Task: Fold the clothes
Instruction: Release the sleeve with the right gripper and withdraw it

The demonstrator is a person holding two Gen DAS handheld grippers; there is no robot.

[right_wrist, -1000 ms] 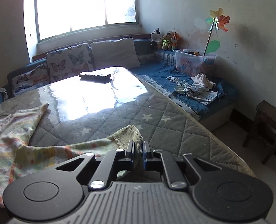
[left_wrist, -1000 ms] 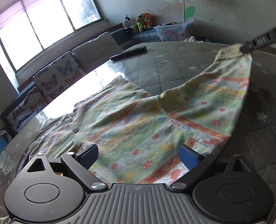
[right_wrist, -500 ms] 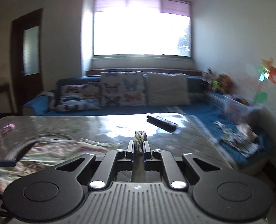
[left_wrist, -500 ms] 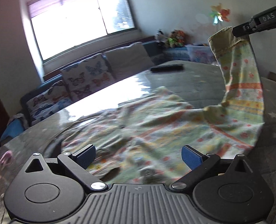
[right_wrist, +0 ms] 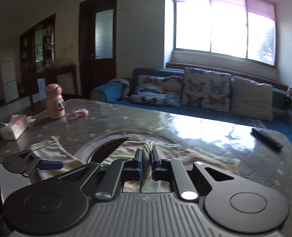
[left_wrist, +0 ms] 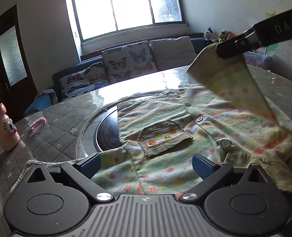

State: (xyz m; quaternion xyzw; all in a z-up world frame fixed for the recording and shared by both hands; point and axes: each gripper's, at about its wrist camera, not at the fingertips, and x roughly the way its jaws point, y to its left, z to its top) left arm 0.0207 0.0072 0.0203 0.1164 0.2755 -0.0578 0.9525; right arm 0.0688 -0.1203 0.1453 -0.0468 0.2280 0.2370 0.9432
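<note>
The right claw (right_wrist: 146,159) is pinched tight on a bunched edge of the pale green, flower-printed child's shirt (left_wrist: 177,130), holding that sleeve lifted above the rest of the garment; in the left wrist view its black fingers (left_wrist: 236,45) grip the raised cloth at upper right. The left claw (left_wrist: 146,163) is spread wide with nothing between its blue pads (left_wrist: 89,163), low over the shirt's near hem. The shirt lies front-up with its buttons and brown corduroy pocket (left_wrist: 163,137) showing, spread on the grey quilted, star-patterned counter (left_wrist: 55,122) and partly covering a dark round inset (left_wrist: 106,132). Further left stand a pink cat-faced bottle (left_wrist: 2,127) and, in the right wrist view, a tissue pack (right_wrist: 13,127); a black remote control (right_wrist: 267,139) lies at the far right.
</note>
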